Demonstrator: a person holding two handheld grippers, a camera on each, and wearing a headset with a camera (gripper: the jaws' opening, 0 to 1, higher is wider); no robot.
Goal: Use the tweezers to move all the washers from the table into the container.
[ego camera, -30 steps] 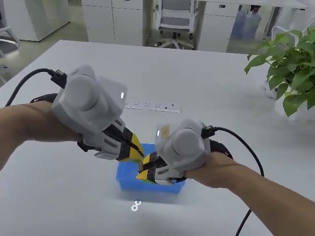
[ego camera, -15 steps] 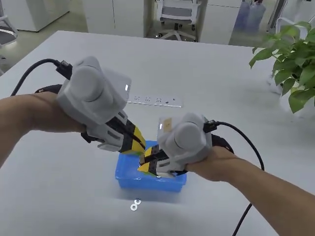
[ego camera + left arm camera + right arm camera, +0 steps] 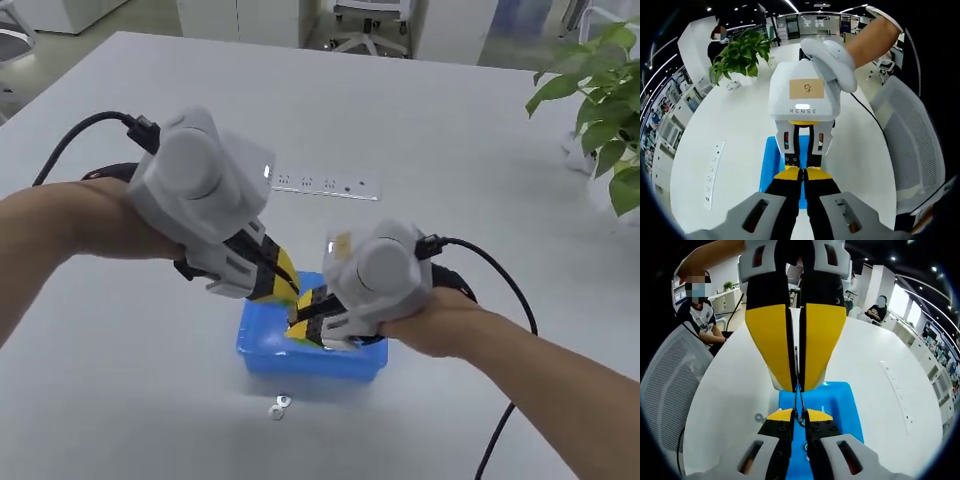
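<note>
Over the blue container (image 3: 262,352) my two grippers meet jaw to jaw. My left gripper (image 3: 285,285) comes down from the left and is shut on the thin metal tweezers (image 3: 797,360). My right gripper (image 3: 305,330) faces it from the right, its yellow tips closed around the tweezers' lower end. In the right gripper view my right gripper (image 3: 800,416) sits below the left one's big yellow pads (image 3: 770,340), above the container (image 3: 840,400). Two washers (image 3: 279,405) lie on the table just in front of the container. One washer (image 3: 759,416) lies left of it.
A white power strip (image 3: 325,184) lies on the table beyond the container. A potted plant (image 3: 600,80) stands at the far right. Black cables trail from both grippers. A mesh chair (image 3: 670,375) stands by the table edge.
The picture has shifted with the head. Both grippers stay joined over the container; the washers lie where they were.
</note>
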